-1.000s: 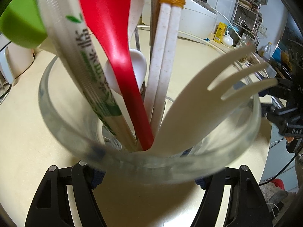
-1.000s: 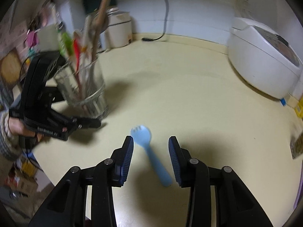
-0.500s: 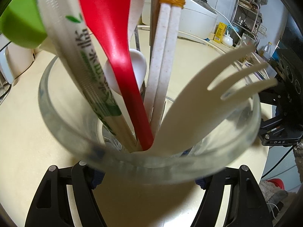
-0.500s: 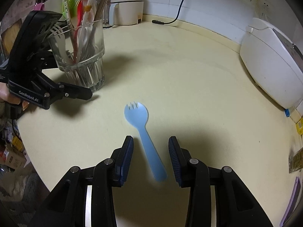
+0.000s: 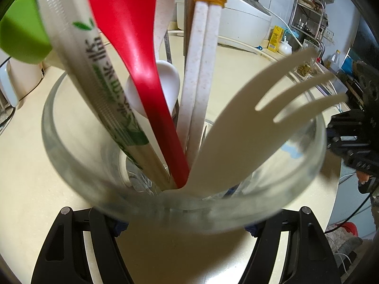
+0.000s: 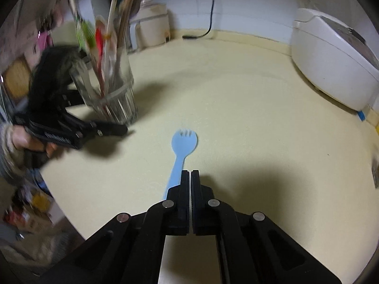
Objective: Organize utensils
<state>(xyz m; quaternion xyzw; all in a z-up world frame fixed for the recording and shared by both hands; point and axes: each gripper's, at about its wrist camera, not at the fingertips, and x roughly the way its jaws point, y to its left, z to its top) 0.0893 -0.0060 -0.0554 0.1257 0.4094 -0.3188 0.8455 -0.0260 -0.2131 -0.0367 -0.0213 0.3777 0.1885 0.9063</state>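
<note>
A white rice cooker (image 6: 331,59) sits far right. The blue spork (image 6: 181,156) lies on the yellow counter (image 6: 236,106), head far, handle near. The right gripper (image 6: 190,177) has just closed on that handle. The left gripper (image 5: 184,222) clamps the glass (image 5: 71,156) of utensils.

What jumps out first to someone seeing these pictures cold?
A glass cup crammed with utensils fills the left camera's view, a red spoon and a pale fork sticking up. In the right view, a lone blue spork lies on the cream counter, its handle at the right gripper.
</note>
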